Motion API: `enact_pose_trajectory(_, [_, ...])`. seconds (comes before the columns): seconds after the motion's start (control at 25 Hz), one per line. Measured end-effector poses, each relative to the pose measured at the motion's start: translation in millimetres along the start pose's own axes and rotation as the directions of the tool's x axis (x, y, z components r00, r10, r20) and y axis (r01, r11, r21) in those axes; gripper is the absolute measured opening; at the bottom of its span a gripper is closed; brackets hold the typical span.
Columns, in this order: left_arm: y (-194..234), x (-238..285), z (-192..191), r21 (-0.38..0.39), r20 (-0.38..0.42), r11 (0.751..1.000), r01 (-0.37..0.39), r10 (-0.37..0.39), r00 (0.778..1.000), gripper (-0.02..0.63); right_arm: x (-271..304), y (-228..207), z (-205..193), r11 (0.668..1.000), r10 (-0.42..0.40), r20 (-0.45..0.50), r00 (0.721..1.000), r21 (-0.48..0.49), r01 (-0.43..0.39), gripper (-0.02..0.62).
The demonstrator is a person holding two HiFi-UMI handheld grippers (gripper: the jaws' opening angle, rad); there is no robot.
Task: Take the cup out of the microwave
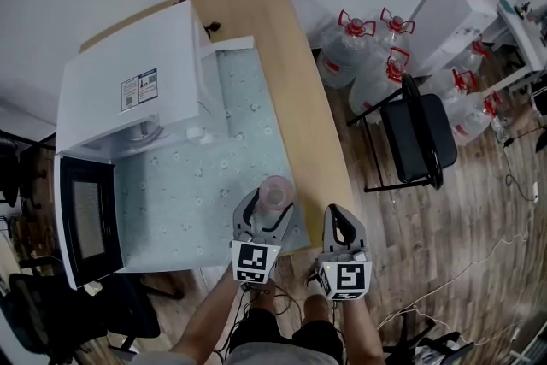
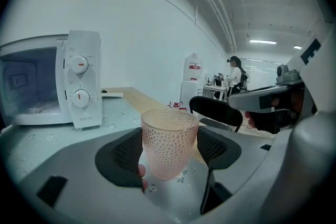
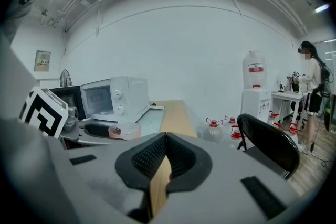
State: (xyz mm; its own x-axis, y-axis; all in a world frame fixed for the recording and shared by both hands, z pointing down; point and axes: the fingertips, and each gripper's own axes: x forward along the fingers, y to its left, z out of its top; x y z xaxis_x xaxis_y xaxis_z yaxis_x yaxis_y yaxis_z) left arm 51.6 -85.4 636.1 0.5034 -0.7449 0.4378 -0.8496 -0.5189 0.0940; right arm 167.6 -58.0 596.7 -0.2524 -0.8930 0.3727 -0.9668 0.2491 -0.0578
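While in left claw (image 2: 170, 150), cup (image 2: 167, 139) near WIN-IN microwave (image 2: 80, 86).

1. The left gripper (image 1: 273, 203) and the right gripper (image 1: 338, 216) have smooth grey moulded shells with rounded jaws.
2. The jaws are lined with black pads (image 2: 125, 157) with a fine mesh texture.
3. Each gripper carries a white marker cube (image 1: 255, 261) printed with black square patterns.
4. The forearms are bare, with no sleeves, and the clothing at the lap is dark.
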Motion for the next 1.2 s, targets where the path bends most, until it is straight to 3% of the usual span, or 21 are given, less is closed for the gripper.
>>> enact_pose_trajectory(0.64, [-2.6,-4.4,-3.5,-0.007,0.035,0.999,-0.048,0.048,0.998,0.342,-0.1,-0.6,-9.4,1.000,0.025,-0.014,1.000,-0.001,-0.025,0.018])
enact_pose_trajectory(1.2, [-7.3,-24.5,27.1,0.018,0.082,0.996,-0.087,0.085,0.993,0.341,-13.3,2.4,18.5,0.999,0.047,0.035,0.998,-0.021,-0.046,0.018])
